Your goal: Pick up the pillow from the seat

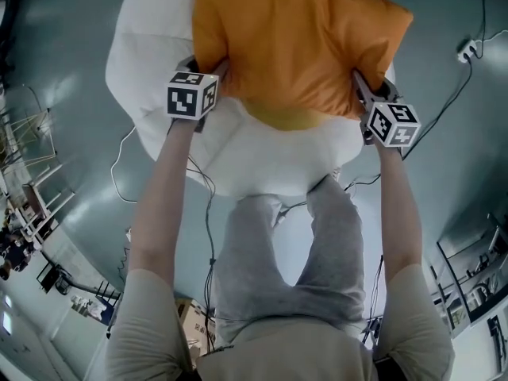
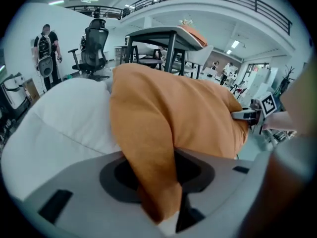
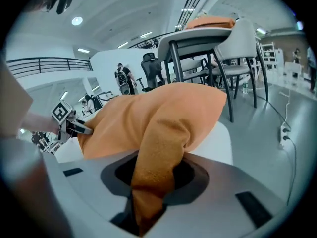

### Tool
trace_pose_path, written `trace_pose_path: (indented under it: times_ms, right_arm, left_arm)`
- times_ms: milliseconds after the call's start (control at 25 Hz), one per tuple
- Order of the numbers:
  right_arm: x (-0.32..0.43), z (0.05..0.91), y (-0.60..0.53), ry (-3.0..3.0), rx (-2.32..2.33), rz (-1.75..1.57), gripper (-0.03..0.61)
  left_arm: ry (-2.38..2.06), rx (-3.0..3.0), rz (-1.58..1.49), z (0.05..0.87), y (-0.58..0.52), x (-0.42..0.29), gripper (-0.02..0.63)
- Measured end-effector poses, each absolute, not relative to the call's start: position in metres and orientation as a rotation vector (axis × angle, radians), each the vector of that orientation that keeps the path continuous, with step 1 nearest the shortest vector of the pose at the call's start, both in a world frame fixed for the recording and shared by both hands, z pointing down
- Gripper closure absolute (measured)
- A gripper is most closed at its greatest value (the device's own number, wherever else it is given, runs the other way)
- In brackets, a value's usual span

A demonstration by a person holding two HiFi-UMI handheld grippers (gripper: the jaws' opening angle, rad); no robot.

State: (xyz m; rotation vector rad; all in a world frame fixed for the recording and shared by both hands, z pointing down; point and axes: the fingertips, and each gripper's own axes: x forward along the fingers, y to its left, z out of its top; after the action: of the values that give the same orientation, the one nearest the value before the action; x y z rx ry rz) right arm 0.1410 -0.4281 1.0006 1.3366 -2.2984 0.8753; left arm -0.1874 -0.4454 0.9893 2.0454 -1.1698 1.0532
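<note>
- Pillow [image 1: 294,38]: orange, plump, woven-fabric cushion. It lies over the white padded rounded seat [image 1: 151,70] and spans between both grippers. I cannot tell whether its underside is clear of the seat.
- Left gripper [image 1: 210,76]: jaws pinched narrow on the pillow's near left corner. The left gripper view shows orange cloth bunched between the pads.
- Right gripper [image 1: 363,90]: likewise clamped on the near right corner, with the fabric gathered into a pleat between the jaws.
- Handling, judged: light and soft, with no stiffness. The body will likely sag between the two holds and may swing. The weave looks grippy rather than slippery, and it is not fragile.
- Hold points, judged: the corner pinches catch mostly cover fabric, so the filling may slump away. A deeper bite would be safer if a corner creeps. Raise both ends together and level to avoid twisting.
- Edges: the seat's rounded rim falls away on all sides to the grey floor [image 1: 63,78]. There is nothing hard there to snag.
- Room: open above the pillow.
  - A white power strip with black cable [image 1: 467,51] lies on the floor at right, well apart.
  - A grey dark-legged chair [image 3: 245,43] stands beyond the seat, apart from it.
  - The person's grey-trousered legs [image 1: 294,260] are just beside the near rim and limit a pull toward the body.
</note>
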Motion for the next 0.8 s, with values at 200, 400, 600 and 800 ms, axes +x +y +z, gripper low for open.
trace_pose_path:
  times_ms: [200,400,600,800]
  right_arm:
    - [0.137,0.898,-0.409,-2.313,1.359,0.725,0.446]
    - [0.134,0.76,-0.405,-2.398,1.401,0.529,0.443]
    - [0.135,0.593,-0.374,-2.472,1.442,0.33,0.442]
    - [0.133,0.44,-0.372,-2.557,1.504,0.071,0.439]
  left_arm:
    - [-1.246,2.052,0.964,0.901,-0.412,-0.191,0.437]
    - [-1.377,2.132,0.84,0.771,-0.396,-0.193,0.436]
    - [-1.49,2.22,0.729,0.614,-0.363,-0.191,0.436]
    - [-1.627,2.339,0.578,0.471,-0.36,-0.191,0.436]
